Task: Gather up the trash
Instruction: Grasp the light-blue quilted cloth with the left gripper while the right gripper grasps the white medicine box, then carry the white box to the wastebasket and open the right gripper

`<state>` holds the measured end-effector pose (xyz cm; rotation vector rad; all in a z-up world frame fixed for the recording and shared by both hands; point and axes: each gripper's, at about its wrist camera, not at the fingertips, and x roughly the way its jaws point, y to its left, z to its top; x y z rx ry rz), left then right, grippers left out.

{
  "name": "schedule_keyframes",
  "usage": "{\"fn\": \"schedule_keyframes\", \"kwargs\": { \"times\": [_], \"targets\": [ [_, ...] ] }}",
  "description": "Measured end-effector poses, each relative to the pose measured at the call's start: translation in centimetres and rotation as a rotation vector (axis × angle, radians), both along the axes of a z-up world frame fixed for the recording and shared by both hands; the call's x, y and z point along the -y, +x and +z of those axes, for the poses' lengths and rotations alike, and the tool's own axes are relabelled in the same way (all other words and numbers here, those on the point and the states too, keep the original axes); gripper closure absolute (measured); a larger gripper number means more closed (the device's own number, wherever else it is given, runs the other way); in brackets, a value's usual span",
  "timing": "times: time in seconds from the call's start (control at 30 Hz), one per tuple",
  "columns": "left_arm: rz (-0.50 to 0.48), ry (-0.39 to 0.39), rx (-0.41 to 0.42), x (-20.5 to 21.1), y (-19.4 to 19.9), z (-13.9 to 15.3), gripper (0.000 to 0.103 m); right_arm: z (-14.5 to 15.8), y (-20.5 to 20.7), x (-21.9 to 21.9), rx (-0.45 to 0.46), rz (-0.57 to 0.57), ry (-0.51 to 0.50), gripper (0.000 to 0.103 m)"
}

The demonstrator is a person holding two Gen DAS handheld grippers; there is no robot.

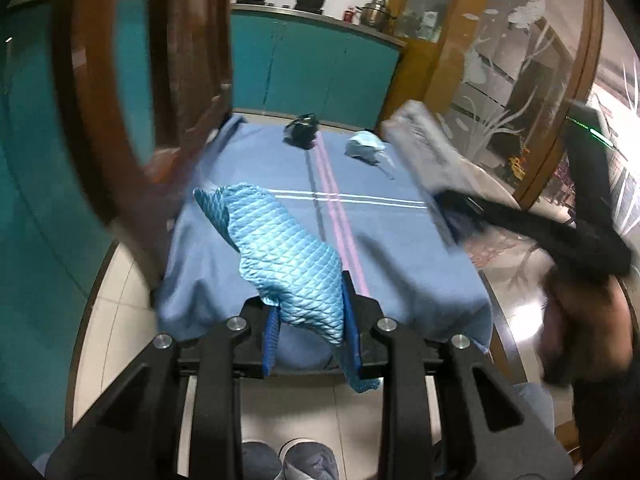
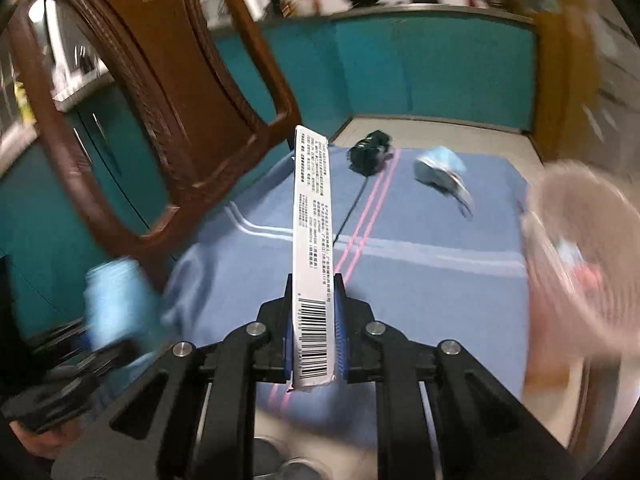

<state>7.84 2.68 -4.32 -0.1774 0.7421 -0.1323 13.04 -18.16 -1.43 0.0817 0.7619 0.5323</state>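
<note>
My left gripper [image 1: 310, 320] is shut on a light-blue quilted cloth-like piece [image 1: 280, 248], which sticks up and forward from its blue pads over the near table edge. My right gripper [image 2: 314, 320] is shut on a long white carton [image 2: 312, 220] with a barcode, held upright on its narrow side. In the left wrist view that carton [image 1: 420, 148] shows blurred at the right. A crumpled black item [image 2: 368, 154] and a light-blue face mask [image 2: 440, 170] lie at the far end of the blue tablecloth [image 2: 440, 280].
A brown wooden chair [image 2: 160, 100] stands at the table's left. A pinkish mesh basket [image 2: 580, 260] sits blurred at the right edge of the right wrist view. Teal cabinets [image 1: 320, 64] run behind the table. The person's shoes [image 1: 288, 460] show below.
</note>
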Motion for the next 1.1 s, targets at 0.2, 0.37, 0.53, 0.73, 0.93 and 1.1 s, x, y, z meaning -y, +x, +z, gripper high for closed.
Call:
{"fn": "schedule_keyframes", "kwargs": {
  "times": [0.2,0.37,0.53,0.73,0.93,1.1],
  "targets": [
    [-0.048,0.015,-0.002,3.1,0.5,-0.3,0.075,-0.5,-7.8,2.9,0.027,-0.112,0.077,0.086],
    [-0.054,0.034,-0.009,3.8,-0.6,-0.8,0.075,-1.1,-10.6,4.3,0.036,-0.147,0.076,0.086],
    [-0.043,0.042,-0.027,3.8,-1.5,-1.3,0.074,-1.4,-9.9,4.3,0.021,-0.148,0.086,0.086],
    [-0.039,0.050,-0.025,3.5,-1.9,-1.1,0.074,-1.3,-10.1,3.8,0.028,-0.138,0.081,0.086],
    [-0.042,0.049,-0.022,3.4,-1.9,-1.0,0.074,-1.4,-10.2,3.8,0.023,-0.134,0.080,0.086],
    [-0.043,0.050,-0.024,3.5,-1.9,-1.1,0.074,-1.6,-10.1,3.9,0.020,-0.131,0.077,0.086]
  ]
}}
